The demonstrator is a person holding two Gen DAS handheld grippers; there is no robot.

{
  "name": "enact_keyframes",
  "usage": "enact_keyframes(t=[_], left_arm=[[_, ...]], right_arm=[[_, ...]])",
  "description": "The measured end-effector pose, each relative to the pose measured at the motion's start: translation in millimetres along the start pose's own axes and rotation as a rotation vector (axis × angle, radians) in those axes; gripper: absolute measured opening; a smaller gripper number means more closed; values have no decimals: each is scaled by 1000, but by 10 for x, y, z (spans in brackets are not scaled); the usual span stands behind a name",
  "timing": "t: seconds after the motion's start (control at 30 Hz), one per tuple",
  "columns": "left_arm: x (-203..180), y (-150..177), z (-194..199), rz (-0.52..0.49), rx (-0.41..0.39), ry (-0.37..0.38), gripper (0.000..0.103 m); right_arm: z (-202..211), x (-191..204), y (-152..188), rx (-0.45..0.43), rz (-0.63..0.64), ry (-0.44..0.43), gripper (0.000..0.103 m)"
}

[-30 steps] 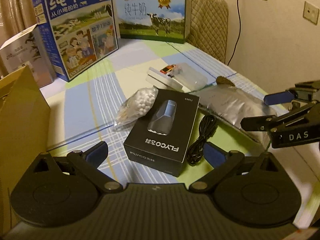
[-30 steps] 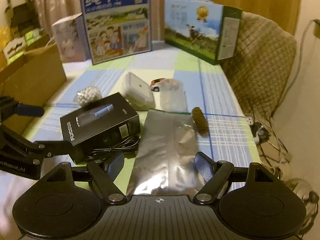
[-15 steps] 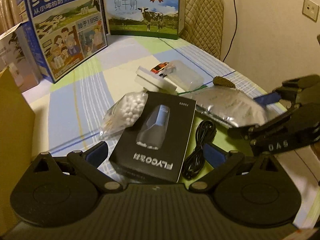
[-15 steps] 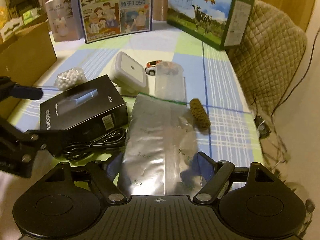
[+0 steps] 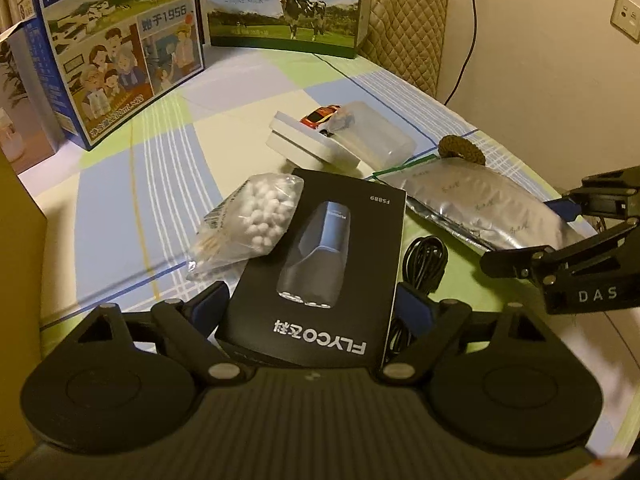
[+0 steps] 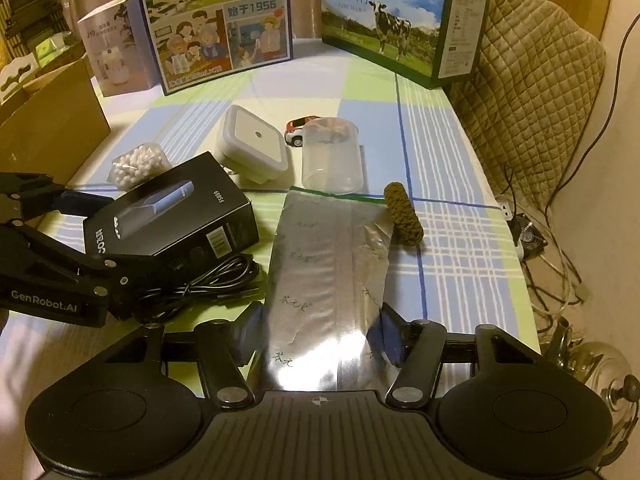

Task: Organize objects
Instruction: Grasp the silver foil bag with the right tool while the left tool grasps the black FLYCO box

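Surface: checked tablecloth (image 6: 448, 240); milk cartons (image 5: 120, 40) across the top, my cardboard box (image 6: 52, 120) at upper left.
Open room: bare cloth at right of my right view, ending at the table's right edge.
Left tongs (image 5: 312, 312): spread, just been closing; the black FLYCO box (image 5: 320, 264) sits between my fingers, contact unclear.
Right tongs (image 6: 316, 332): spread, just been closing, straddling the silver foil pouch (image 6: 328, 264); whether my pads touch it I cannot tell.
Between them: black cable (image 6: 208, 280).

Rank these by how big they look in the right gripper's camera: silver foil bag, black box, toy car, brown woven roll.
1. Silver foil bag, though nearest the camera
2. Black box
3. Brown woven roll
4. Toy car, farthest and partly hidden
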State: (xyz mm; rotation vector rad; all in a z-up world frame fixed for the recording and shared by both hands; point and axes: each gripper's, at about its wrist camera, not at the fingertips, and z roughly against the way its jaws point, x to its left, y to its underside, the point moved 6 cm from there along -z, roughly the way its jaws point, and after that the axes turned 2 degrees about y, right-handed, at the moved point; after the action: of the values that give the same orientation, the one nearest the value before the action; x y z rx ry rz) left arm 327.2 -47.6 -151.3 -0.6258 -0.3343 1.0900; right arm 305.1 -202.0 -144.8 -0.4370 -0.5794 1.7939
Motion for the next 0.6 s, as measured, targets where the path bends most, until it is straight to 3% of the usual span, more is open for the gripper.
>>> enact_keyframes(t=[0.33, 0.6], left_arm=[[-64, 131, 129, 20, 35, -45, 78], [-155, 593, 565, 113, 50, -61, 78]], right_arm=[[102, 89, 97, 5, -19, -20, 51], [426, 271, 492, -3, -56, 0, 50]])
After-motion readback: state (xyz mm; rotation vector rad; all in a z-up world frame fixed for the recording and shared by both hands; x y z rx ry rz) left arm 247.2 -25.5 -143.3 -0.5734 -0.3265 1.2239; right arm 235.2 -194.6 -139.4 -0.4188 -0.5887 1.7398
